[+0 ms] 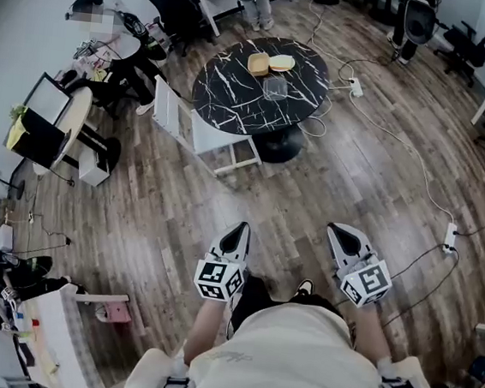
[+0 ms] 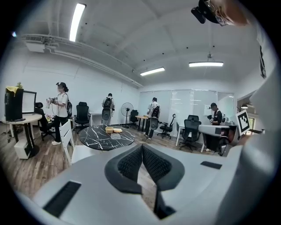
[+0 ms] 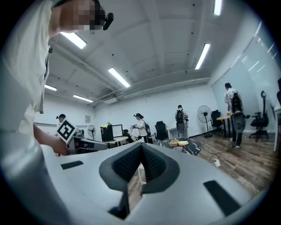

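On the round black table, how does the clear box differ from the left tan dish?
The clear box is see-through, the left tan dish opaque. The box stands alone, nearer the head camera; the dish lies farther back, close beside a second tan dish. Both rest on the round black table.

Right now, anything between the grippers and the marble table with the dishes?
A white chair stands on the near-left side of the table, roughly in line with the left gripper. Ahead of the right gripper only wood floor shows. Both jaws together, empty.
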Demonstrator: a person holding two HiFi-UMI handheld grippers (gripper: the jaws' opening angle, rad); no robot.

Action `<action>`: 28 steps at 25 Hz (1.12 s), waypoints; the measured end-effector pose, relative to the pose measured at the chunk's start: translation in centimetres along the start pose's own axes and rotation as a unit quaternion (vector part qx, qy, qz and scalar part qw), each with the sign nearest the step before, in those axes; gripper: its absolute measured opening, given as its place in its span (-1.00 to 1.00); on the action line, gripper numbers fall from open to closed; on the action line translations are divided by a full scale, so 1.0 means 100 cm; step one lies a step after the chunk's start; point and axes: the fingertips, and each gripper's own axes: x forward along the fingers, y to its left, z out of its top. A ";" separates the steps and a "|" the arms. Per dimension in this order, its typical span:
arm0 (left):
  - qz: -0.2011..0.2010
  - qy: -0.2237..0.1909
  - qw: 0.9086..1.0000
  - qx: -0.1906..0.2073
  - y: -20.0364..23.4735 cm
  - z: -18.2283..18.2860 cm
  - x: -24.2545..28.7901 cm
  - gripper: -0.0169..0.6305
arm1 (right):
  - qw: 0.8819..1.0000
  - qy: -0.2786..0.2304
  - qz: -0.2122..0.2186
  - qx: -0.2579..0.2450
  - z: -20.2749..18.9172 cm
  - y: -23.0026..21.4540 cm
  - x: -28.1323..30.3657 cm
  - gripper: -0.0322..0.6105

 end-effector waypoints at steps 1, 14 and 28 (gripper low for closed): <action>0.000 -0.001 1.000 0.001 -0.001 0.000 0.001 -0.89 | 1.000 0.003 -0.008 -0.007 0.000 -0.004 0.000 -0.88; -0.005 -0.006 1.000 0.012 -0.005 0.010 0.011 -0.89 | 1.000 0.005 -0.010 -0.027 0.012 -0.017 0.011 -0.88; -0.022 -0.007 0.999 0.023 -0.013 0.019 0.025 -0.88 | 0.999 0.008 0.007 -0.053 0.019 -0.022 0.017 -0.88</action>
